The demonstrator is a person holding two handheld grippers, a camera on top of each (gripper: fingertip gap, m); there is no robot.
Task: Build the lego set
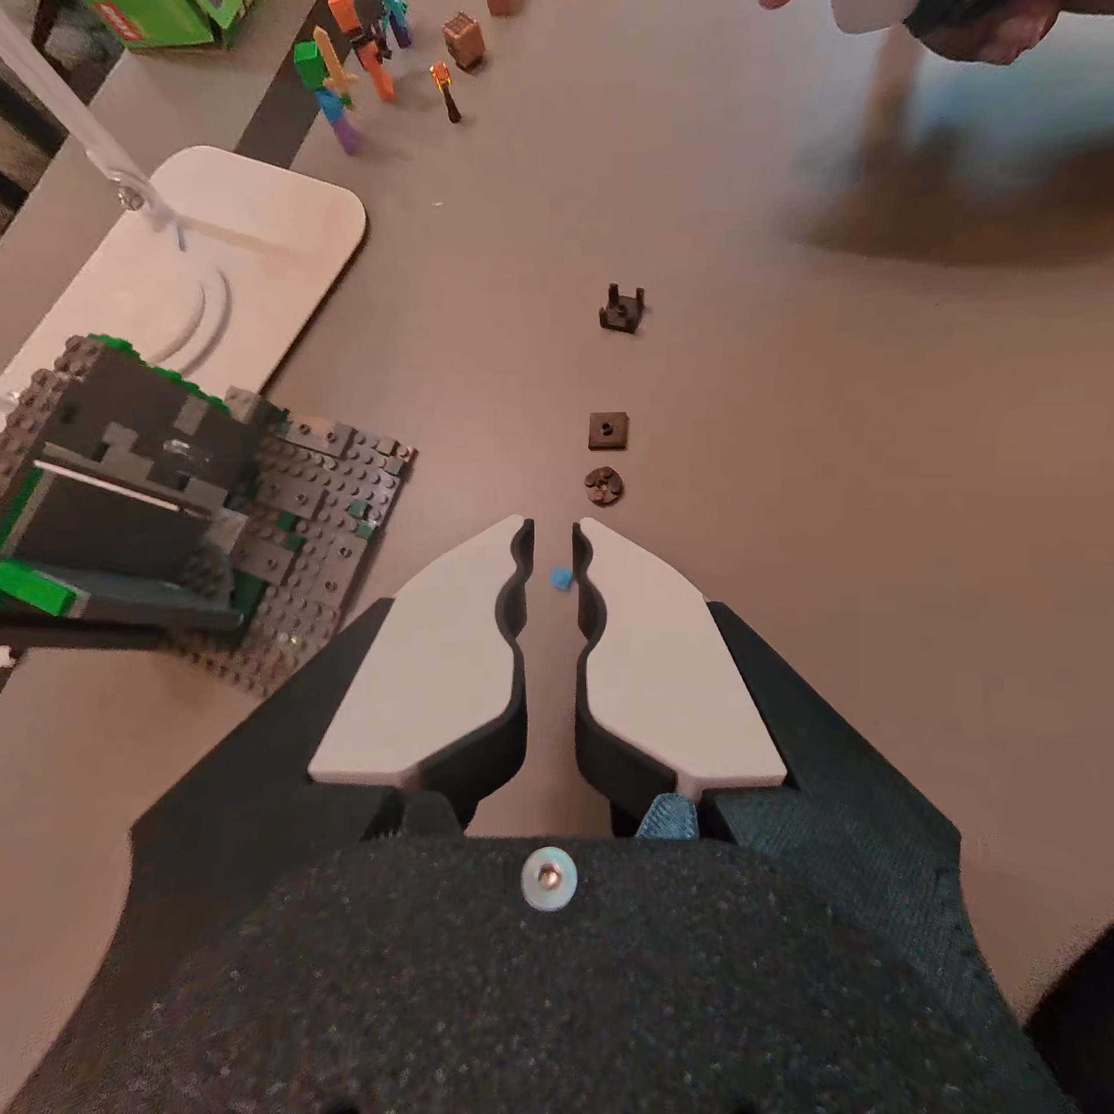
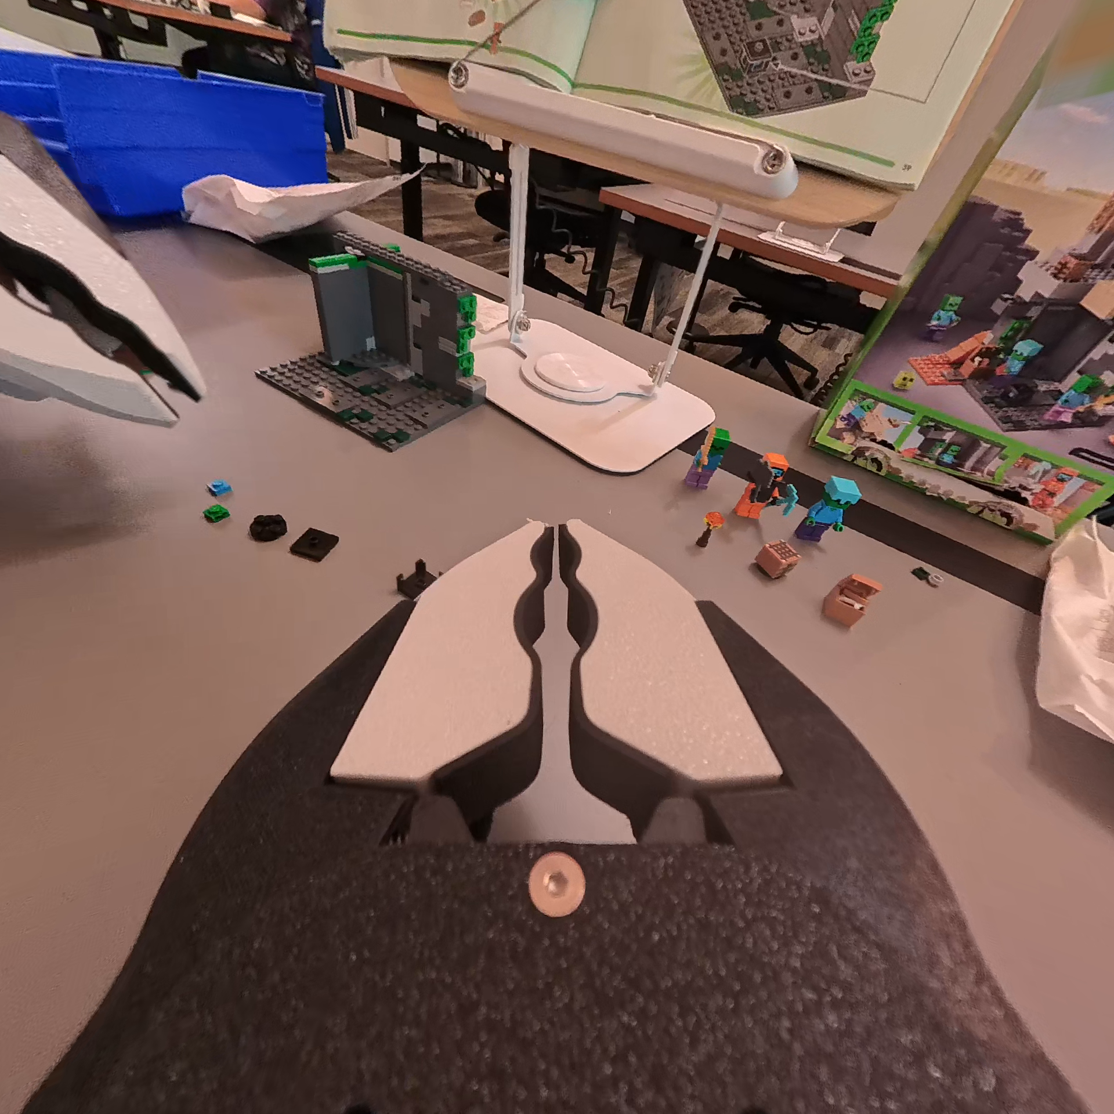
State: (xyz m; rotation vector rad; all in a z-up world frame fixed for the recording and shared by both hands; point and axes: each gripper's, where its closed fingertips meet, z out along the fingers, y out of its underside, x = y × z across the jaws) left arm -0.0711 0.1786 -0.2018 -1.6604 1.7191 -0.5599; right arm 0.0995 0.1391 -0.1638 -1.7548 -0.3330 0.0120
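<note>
Left gripper (image 1: 553,523) hangs over the grey counter (image 1: 783,542) with its jaws narrowly apart and nothing clamped; a tiny blue piece (image 1: 560,579) lies on the counter in the gap between the fingers, closer to the right one. Straight ahead at 12 o'clock runs a line of dark parts: a round plate (image 1: 604,485) nearest the tips, a square plate (image 1: 608,431) just beyond it, and a bracket piece with upright prongs (image 1: 623,311) farther out. At 9 o'clock sits the partly built lego set (image 1: 181,512), grey walls with green trim on a studded baseplate, next to the white base of a stand (image 1: 241,265). Minifigures (image 1: 337,90) stand at 11 o'clock, far up the counter.

Right gripper (image 2: 555,526) has its tips almost together, only a slit between them, holding nothing. From its view the build (image 2: 386,343) is at 11 o'clock, a green piece (image 2: 216,513) and the blue piece at 10 o'clock, three minifigures at 1 o'clock, and the set's box (image 2: 994,392) at 2 o'clock. An instruction booklet (image 2: 663,54) rests open on the stand above.
</note>
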